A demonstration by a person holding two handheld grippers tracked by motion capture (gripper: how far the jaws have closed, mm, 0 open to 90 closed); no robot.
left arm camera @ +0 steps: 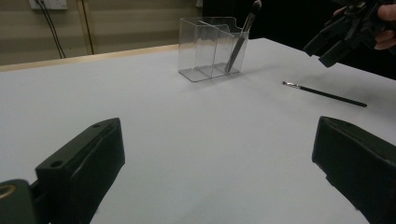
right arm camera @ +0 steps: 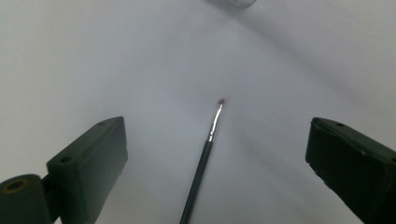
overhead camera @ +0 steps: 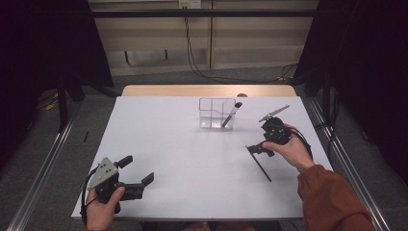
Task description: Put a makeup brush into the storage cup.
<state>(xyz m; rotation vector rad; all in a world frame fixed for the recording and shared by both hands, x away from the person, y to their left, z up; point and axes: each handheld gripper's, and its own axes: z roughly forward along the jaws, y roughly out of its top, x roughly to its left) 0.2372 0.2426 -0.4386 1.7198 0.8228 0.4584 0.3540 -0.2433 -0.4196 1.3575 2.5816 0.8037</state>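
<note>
My right gripper (overhead camera: 263, 143) hovers wide open over the thin brush (right arm camera: 201, 163) lying flat on the desk (overhead camera: 183, 159), short of the organizer (overhead camera: 217, 113); risk: closing too high, jaws miss the thin handle.

White table (overhead camera: 183, 159), clear divided holder (overhead camera: 216, 114) near its far edge, thin black brush (overhead camera: 259, 164) lying flat right
</note>
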